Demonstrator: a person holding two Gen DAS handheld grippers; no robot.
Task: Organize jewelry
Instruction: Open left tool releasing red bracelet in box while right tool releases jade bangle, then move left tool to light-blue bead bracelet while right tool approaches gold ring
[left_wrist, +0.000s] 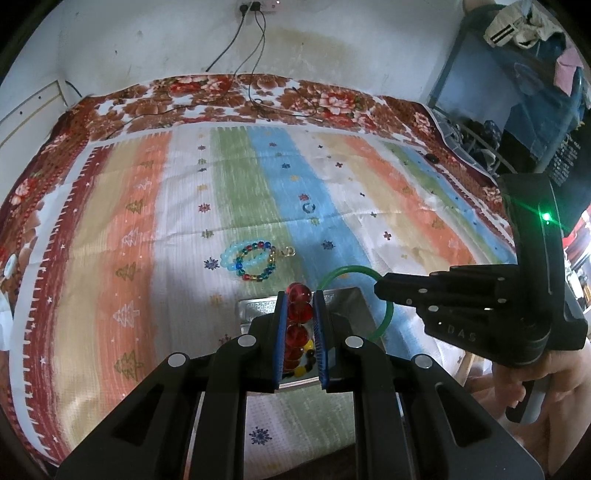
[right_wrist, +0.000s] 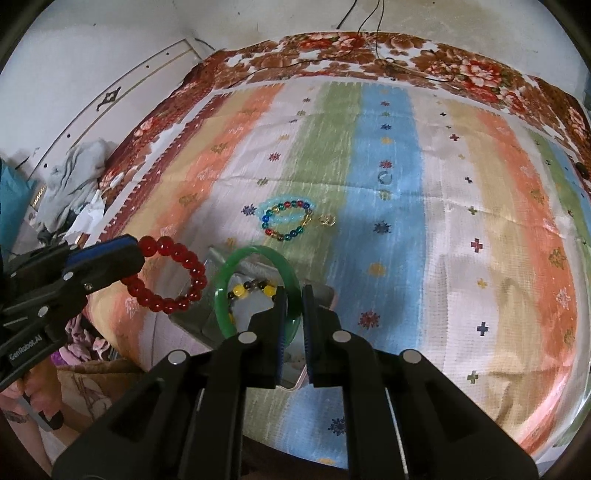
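While the left gripper hangs above the near edge of the striped woven bedspread, its blue-padded jaws are clamped on a bracelet of round, glossy red glass beads, so the loop dangles free beyond the fingertips. Just right of that, a shallow rectangular metal tin sits on the cloth, holding a strand of yellow and dark beads. Over the tin, the right gripper has its jaws narrowed onto the rim of a smooth, translucent green bangle, held tilted on edge. Farther back on the bed lie 2 overlapping loops: a pale blue bead bracelet and a multicoloured bead bracelet with a gold clasp. Beyond them, a small dark open ring rests on the blue stripe.
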